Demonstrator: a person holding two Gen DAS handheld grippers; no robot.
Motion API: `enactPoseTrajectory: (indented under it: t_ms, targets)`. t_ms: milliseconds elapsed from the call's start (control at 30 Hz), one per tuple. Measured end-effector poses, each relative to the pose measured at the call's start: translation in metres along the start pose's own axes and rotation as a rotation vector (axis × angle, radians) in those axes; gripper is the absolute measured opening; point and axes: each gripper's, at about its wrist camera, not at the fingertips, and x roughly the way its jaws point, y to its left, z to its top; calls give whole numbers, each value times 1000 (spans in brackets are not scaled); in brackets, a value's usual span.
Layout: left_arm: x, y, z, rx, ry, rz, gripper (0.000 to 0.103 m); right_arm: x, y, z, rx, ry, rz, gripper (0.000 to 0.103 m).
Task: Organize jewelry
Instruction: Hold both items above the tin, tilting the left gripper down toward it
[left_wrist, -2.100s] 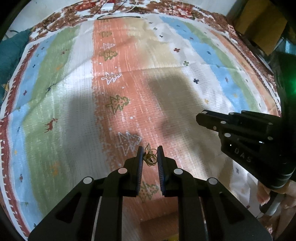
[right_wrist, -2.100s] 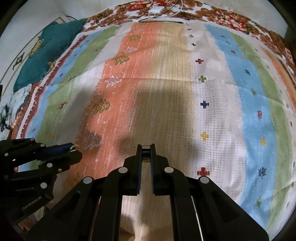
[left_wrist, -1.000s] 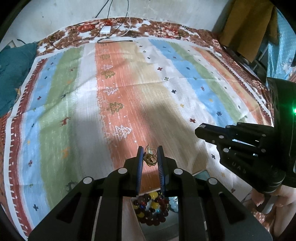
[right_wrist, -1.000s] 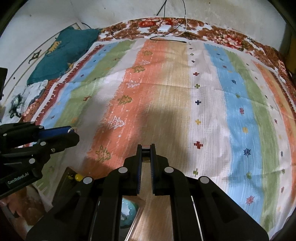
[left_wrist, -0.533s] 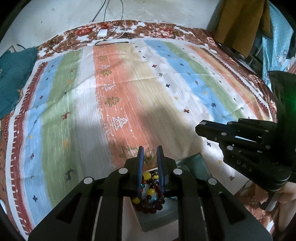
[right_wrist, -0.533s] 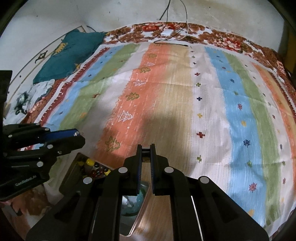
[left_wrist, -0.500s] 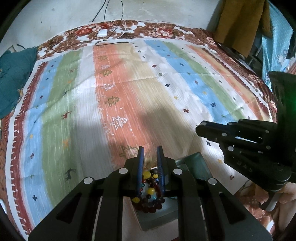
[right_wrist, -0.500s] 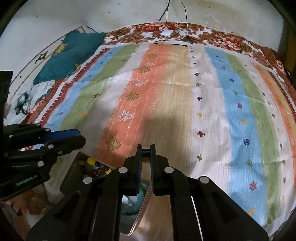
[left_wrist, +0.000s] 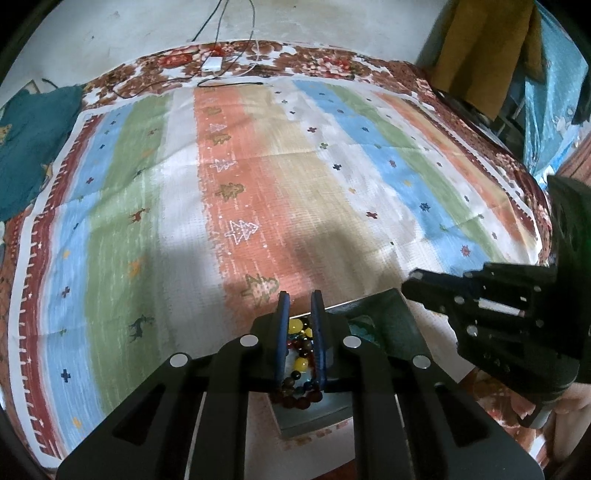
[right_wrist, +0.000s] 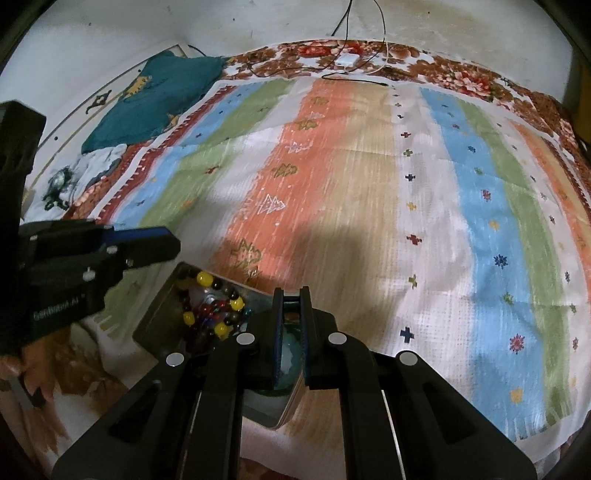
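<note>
A dark metal box (left_wrist: 391, 314) lies at the near edge of the striped blanket. One compartment holds a bracelet of yellow, red and dark beads (left_wrist: 299, 354) (right_wrist: 210, 310). The other holds a teal piece (right_wrist: 288, 354). My left gripper (left_wrist: 299, 297) hovers over the bead compartment. Its jaws are closing to a narrow slit, and I see no gold chain between them. From the right wrist view, its blue-padded tip (right_wrist: 166, 243) carries nothing visible. My right gripper (right_wrist: 291, 291) is shut above the teal compartment, and a thin pale sliver I cannot identify sits between its tips.
The striped blanket (left_wrist: 258, 166) stretches away ahead. A teal cloth (right_wrist: 159, 96) lies at its far left corner. A white charger (left_wrist: 212, 64) with cables rests at the far edge. Brown fabric (left_wrist: 480, 55) hangs at the far right. A hand (right_wrist: 22, 365) grips the left tool.
Both grippers drew back toward the blanket's near edge, and the box with the beads came into view beneath them. The gold chain seen between the left tips is no longer visible.
</note>
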Motion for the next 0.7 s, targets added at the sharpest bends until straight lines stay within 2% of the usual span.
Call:
enactPoseTrajectory:
  t_ms: [233,400,467,533,700]
  targets:
    - [12,13,7,-72,36,-19,11,1,4,-3,-8,9,16,9]
    - [36,23,18,-136,109,-45,13,3,8,-5,-21,21,26,9]
    - [49,25,23,-145,146,-44,17,4,9,-5,-27,25,27,9]
    - [62,24,26,-143,191,-49,28,4,8,-4,-26,26,27,9]
    - [81,25,28,-134,254,-18,38,4,8,-4,-28,28,30,9]
